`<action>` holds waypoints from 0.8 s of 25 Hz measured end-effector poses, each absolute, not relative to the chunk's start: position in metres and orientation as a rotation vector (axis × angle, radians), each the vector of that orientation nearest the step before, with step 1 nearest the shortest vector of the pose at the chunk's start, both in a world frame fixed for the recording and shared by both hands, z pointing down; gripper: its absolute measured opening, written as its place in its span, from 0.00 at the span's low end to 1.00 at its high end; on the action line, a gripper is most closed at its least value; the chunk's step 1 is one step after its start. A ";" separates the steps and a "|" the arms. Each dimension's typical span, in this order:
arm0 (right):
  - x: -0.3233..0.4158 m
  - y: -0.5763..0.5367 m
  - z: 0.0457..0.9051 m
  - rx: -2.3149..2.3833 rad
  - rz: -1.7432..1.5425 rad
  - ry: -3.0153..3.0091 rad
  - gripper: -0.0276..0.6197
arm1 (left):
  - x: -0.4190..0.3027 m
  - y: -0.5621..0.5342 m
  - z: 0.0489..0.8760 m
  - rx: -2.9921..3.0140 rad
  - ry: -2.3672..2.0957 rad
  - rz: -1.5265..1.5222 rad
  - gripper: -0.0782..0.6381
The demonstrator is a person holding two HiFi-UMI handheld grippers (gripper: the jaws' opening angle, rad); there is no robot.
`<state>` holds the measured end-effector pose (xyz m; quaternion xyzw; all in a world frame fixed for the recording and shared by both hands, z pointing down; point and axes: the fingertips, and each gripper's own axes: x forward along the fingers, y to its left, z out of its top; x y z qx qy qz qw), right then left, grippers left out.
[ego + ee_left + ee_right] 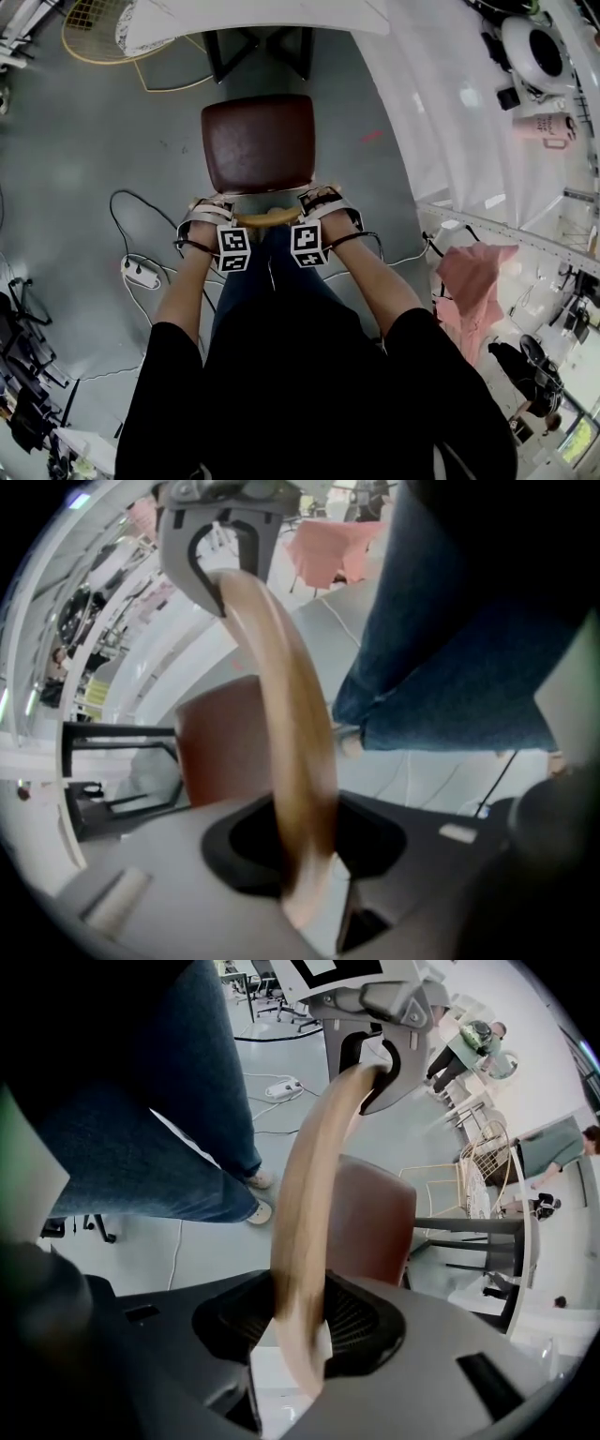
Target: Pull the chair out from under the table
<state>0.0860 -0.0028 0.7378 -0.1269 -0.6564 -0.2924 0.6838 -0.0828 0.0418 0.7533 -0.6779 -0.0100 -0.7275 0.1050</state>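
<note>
The grey floor (75, 150) bears the chair (258, 142) and a white power strip (141, 273).

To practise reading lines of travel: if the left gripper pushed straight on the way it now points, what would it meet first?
The chair's wooden back rail: the left gripper is clamped on it, pointing down. Past the rail probably lies the grey floor, though depth is unclear.

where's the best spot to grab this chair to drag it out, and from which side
The curved wooden back rail, from above. It is a thin strip on edge at the near side of the chair, so downward jaws can straddle it. One grip toward each end should keep the pull even; the left gripper and right gripper are shut on it that way.
</note>
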 end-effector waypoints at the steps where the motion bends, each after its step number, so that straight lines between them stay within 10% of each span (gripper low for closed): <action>1: 0.087 0.000 0.738 -0.288 -0.659 -1.462 0.28 | -0.082 0.047 0.753 -2.007 -0.029 -2.143 0.30; 20: 0.098 0.132 0.737 -0.245 -0.549 -1.393 0.28 | -0.074 0.164 0.749 -2.035 -0.115 -2.015 0.30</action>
